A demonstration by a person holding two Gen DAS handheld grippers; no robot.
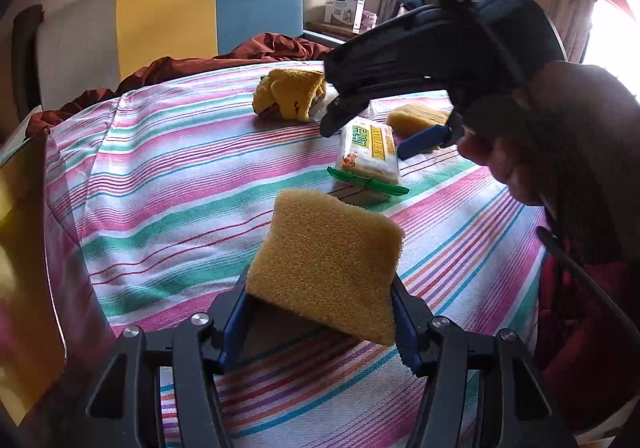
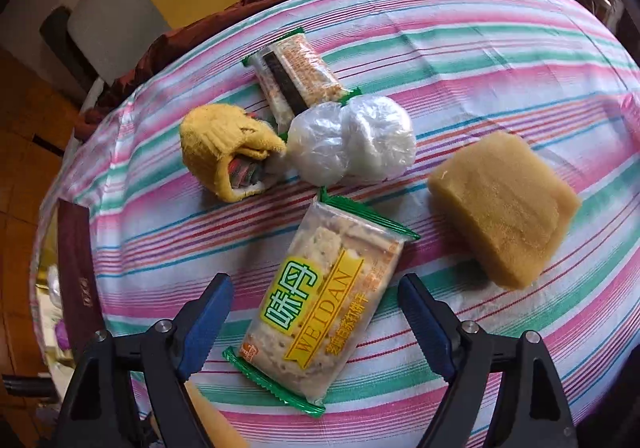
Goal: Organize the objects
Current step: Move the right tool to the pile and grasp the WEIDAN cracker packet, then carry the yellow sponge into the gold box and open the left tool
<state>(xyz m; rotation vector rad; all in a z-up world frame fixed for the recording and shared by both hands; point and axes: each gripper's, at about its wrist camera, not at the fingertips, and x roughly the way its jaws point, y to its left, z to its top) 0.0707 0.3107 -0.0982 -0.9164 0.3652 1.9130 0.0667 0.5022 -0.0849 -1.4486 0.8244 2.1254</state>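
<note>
Coarse, porous yellow sponge (image 1: pixel 326 268), matt, pinched between ribbed blue plastic pads (image 1: pixel 236 318) of left gripper (image 1: pixel 320 322). Second sponge (image 2: pixel 506 208) smoother, duller tan. Woven striped cotton tablecloth (image 2: pixel 460 48), matt. Glossy clear plastic cracker pack (image 2: pixel 320 312), green crimped ends; same film on second pack (image 2: pixel 298 78). Crinkled shiny cling film on white balls (image 2: pixel 352 138). Fuzzy yellow knit glove (image 2: pixel 224 146). Matt black plastic right gripper (image 2: pixel 314 318), jaws apart.

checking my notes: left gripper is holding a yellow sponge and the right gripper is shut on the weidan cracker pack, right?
Not quite. The left gripper does hold the yellow sponge, but the right gripper is open, its fingers either side of the Weidan cracker pack, as the right wrist view shows.
</note>
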